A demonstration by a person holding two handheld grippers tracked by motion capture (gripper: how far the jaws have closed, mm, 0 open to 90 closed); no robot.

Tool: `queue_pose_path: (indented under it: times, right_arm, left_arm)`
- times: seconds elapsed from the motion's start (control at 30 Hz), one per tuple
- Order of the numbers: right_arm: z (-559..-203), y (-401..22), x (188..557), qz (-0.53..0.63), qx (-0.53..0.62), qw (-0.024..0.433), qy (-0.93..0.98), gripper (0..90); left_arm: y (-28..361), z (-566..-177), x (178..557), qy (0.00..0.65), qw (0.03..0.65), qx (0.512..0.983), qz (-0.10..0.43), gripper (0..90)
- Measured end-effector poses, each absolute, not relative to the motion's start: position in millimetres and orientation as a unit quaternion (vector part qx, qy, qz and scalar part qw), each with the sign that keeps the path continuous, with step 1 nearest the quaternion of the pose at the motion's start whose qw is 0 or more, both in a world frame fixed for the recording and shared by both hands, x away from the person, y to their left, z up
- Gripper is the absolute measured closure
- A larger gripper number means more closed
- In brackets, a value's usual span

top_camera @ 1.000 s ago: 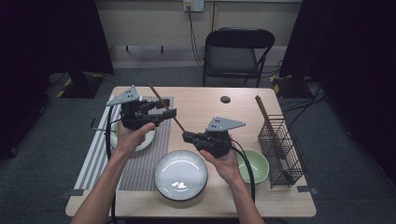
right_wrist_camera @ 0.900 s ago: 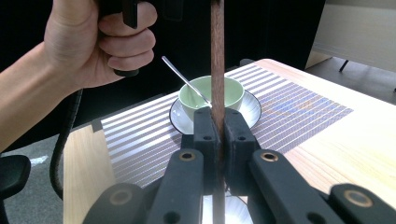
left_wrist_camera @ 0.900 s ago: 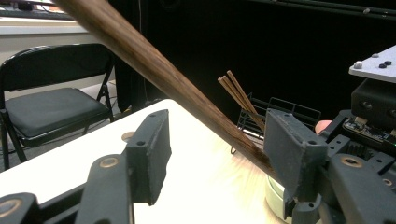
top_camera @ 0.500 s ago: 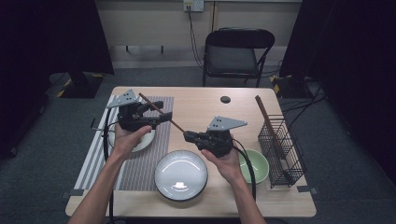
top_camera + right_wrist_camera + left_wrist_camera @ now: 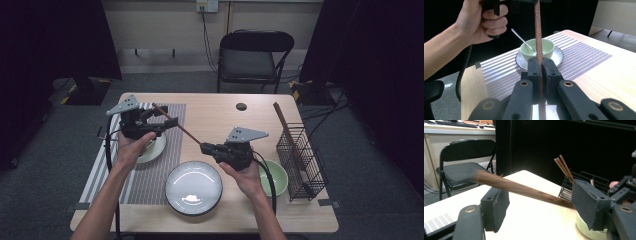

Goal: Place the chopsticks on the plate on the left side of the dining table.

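A: Where's the chopstick (image 5: pixel 176 123)?

B: In the air above the striped mat (image 5: pixel 150 170), reaching from my right gripper (image 5: pixel 540 72), clamped tight on it, up between my left gripper (image 5: pixel 541 202)'s 2 wide-open jaws.

A: Nearby?

B: Green cup (image 5: pixel 537 48) with spoon (image 5: pixel 522 40).

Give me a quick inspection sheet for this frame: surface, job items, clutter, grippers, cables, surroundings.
Surface: wooden table, striped mat at its left.
Job's things: chopstick spanning both grippers; wire basket with more chopsticks.
Clutter: large plate; green bowl; green cup with spoon on saucer; small dark disc.
Grippers: right gripper shut on chopstick; left gripper open, chopstick passing between its jaws.
Cables: black cable trails from the left gripper.
Surroundings: folding chair, dark curtains, wall socket.
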State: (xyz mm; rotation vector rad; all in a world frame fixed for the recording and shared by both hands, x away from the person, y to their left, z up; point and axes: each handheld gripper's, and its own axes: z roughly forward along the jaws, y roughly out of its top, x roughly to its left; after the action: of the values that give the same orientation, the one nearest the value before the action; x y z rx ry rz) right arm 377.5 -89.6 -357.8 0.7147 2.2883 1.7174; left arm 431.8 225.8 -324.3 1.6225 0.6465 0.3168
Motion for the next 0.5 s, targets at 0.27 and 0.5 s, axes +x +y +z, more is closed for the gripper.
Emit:
queue_pose_path:
  times: [0.27,0.5]
  right_arm:
    - [-360.0,-89.6,374.7,0.578,0.232,0.095,0.777,85.9]
    - [-358.9,-89.7,376.5,0.571,0.233,0.095,0.781,85.8]
  left_arm:
    - [237.0,-329.4,435.9,0.304,0.635,0.698,0.132,29.2]
    - [238.0,-334.5,437.2,0.304,0.626,0.705,0.136,29.1]
